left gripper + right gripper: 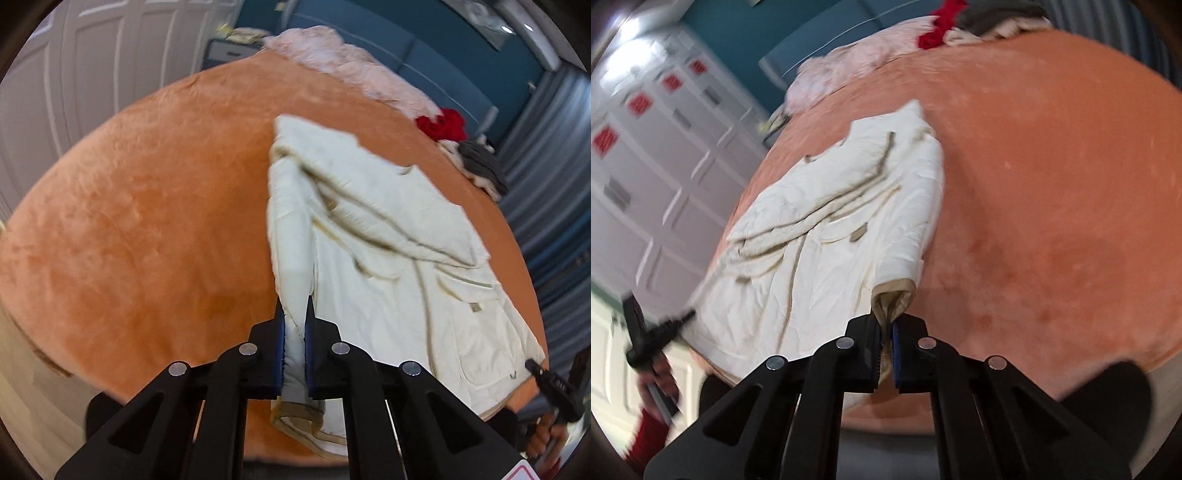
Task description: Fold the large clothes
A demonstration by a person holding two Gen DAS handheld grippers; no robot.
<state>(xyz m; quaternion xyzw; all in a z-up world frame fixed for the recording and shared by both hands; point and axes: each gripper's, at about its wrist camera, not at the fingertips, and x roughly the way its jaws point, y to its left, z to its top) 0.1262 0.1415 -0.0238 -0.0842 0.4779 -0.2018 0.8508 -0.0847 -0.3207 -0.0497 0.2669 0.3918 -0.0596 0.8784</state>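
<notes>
While cream jacket (388, 236) sprawls over orange blanket (129, 221), centre-right of frame, left gripper (294, 332) clamps its sleeve. Right gripper (885, 332) pinches tan-lined edge, probably cuff. Clothes pile (476, 162) upper right.

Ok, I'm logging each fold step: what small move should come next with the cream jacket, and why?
Probably carry both sleeves inward across the jacket body. The left gripper and right gripper are each shut on a sleeve end, and the cream jacket lies spread on the orange bed cover.
</notes>
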